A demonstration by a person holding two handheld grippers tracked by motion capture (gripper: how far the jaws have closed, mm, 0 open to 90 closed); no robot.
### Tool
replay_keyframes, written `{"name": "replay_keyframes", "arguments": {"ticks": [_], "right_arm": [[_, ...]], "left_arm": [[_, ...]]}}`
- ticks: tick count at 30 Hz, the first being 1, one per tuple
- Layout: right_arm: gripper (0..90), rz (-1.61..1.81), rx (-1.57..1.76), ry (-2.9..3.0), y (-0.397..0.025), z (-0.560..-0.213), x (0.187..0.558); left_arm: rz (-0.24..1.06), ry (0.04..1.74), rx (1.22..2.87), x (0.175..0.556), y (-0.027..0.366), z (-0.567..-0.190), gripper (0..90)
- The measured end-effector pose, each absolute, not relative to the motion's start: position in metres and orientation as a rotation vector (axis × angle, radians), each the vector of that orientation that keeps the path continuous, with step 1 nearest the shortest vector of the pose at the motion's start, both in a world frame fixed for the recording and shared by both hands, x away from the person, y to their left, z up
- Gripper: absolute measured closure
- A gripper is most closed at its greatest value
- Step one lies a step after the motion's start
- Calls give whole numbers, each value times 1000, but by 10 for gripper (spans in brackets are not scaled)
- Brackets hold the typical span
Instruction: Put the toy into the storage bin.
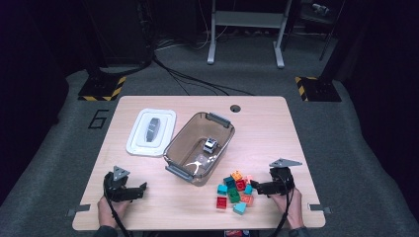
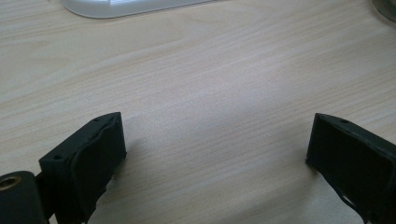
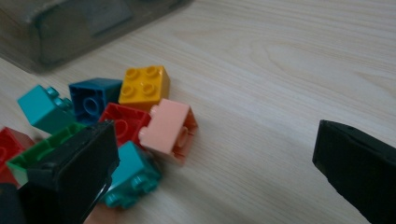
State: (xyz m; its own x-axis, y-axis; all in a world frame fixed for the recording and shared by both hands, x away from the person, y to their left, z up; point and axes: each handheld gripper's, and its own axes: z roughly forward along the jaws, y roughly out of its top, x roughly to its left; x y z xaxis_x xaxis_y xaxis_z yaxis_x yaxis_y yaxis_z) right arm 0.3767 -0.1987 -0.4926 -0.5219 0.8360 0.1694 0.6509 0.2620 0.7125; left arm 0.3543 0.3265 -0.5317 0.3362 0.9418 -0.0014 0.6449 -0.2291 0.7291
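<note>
A pile of toy bricks (image 1: 234, 191) lies on the wooden table (image 1: 262, 128) at the front right, just before an open clear bin (image 1: 178, 143). My right gripper (image 1: 256, 188) sits at the pile's right edge, open. In the right gripper view its jaws (image 3: 215, 144) stand wide apart, with a pink brick (image 3: 168, 128) and a teal brick (image 3: 133, 175) just inside the left jaw. Behind them lie yellow (image 3: 144, 84), blue (image 3: 93, 98) and red (image 3: 122, 122) bricks. My left gripper (image 1: 142, 191) rests at the front left, open over bare wood (image 2: 217, 135).
A white lid (image 1: 150, 132) lies flat left of the bin, and its edge (image 2: 126, 7) shows in the left gripper view. A small white and black object (image 1: 211, 144) sits inside the bin. A cable hole (image 1: 235, 108) is near the table's far edge.
</note>
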Motion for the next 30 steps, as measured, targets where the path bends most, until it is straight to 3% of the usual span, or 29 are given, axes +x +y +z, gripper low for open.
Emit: {"name": "replay_keyframes", "arguments": {"ticks": [3, 11, 17, 27, 30], "right_arm": [[7, 1103, 1384, 2302, -190, -489, 378], [343, 1023, 1386, 2324, -170, -489, 382], [522, 964, 1449, 2336, -166, -489, 385], [659, 887, 1447, 2379, -161, -484, 385], [631, 900, 1452, 2374, -161, -483, 386]], "left_arm": [[599, 1387, 1964, 354, 326, -532, 47], [599, 1385, 1962, 354, 326, -532, 54], [598, 1381, 1961, 354, 326, -532, 62], [600, 1376, 1963, 354, 326, -532, 71], [600, 1376, 1963, 354, 326, -532, 71]]}}
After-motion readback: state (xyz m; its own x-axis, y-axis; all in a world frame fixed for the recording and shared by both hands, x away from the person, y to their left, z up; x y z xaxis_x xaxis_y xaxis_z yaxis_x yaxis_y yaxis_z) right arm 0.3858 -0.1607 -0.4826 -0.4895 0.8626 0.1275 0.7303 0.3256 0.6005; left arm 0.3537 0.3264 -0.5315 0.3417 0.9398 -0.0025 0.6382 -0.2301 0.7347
